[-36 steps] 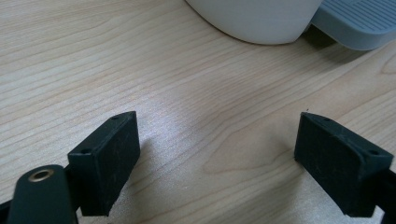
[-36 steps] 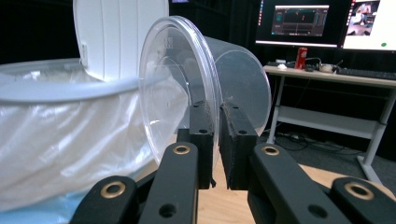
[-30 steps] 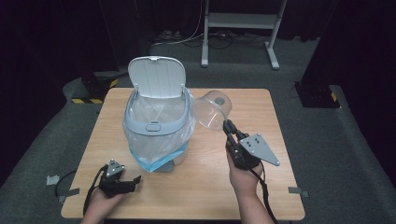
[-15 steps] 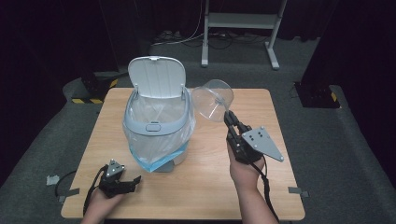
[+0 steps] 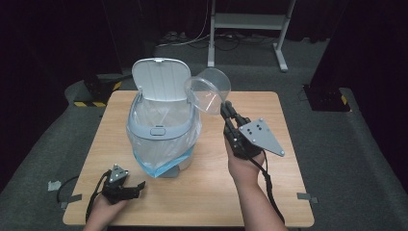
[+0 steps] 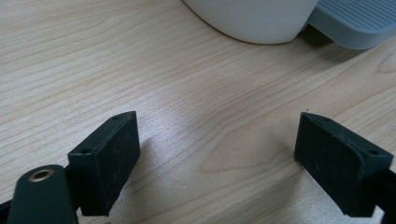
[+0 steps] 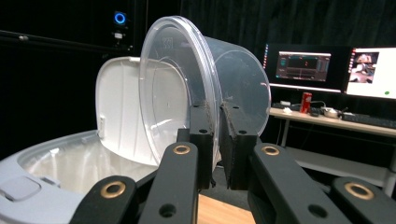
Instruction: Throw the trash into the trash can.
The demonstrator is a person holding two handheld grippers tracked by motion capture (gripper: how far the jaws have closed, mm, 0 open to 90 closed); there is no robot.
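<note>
A clear plastic tub point(image 5: 208, 89) point(image 7: 224, 88) hangs in the air, tipped on its side with its mouth toward the bin. My right gripper point(image 5: 226, 108) point(image 7: 215, 126) is shut on the tub's wall near the rim. The pale blue-grey bin point(image 5: 161, 129) point(image 7: 42, 186) stands mid-table with its lid point(image 5: 160, 79) point(image 7: 119, 112) up and a clear bag lining it; the tub is above the bin's right rim. My left gripper point(image 5: 139, 185) point(image 6: 212, 154) rests low on the table point(image 5: 240, 192) at the front left, open, with only bare wood between its jaws.
The bin's white base point(image 6: 252, 18) and grey pedal point(image 6: 359, 21) lie just ahead of the left gripper. Beyond the table stand a metal frame point(image 5: 250, 29) and, off to the right, a desk with monitors point(image 7: 306, 65).
My right gripper has lifted the tub up and leftward, from beside the bin's right side to above its rim. The left gripper has stayed put.
</note>
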